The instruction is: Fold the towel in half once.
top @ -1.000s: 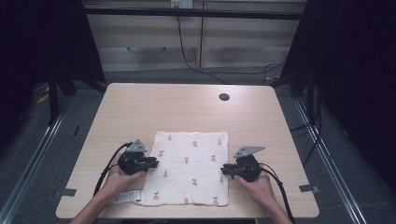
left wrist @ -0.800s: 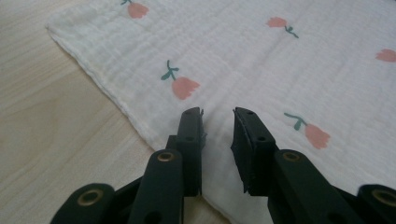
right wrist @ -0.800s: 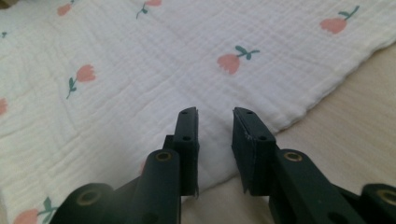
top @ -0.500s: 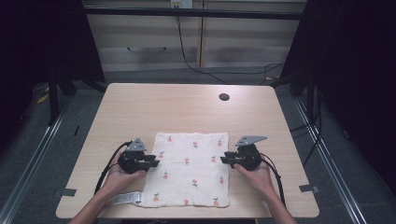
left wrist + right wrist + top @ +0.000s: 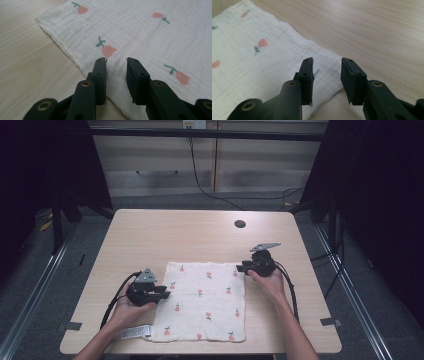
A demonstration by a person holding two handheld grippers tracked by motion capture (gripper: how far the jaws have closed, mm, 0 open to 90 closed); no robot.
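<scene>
High view shows a white cloth with small pink flowers lying flat on the tabletop, in the near half of it, and its near edge runs close along the near edge of the tabletop. A small white label sticks out at the near left corner of the cloth.

The left hand-held gripper is at the left edge of the cloth, about halfway along this edge, and it points to the right over the cloth. In the left gripper view its jaws are spread, with a clear gap between them, and they stand just over the hem; the cloth lies flat under them and is not pinched. These jaws have just been opening.

The right hand-held gripper is at the far right corner of the cloth and it points to the left. In the right gripper view its jaws are also spread, and the corner of the cloth lies below and between them; I cannot see the pads pressing on it. These jaws have just been opening too.

A small dark round hole is in the tabletop near its far right corner, well apart from the cloth.
</scene>
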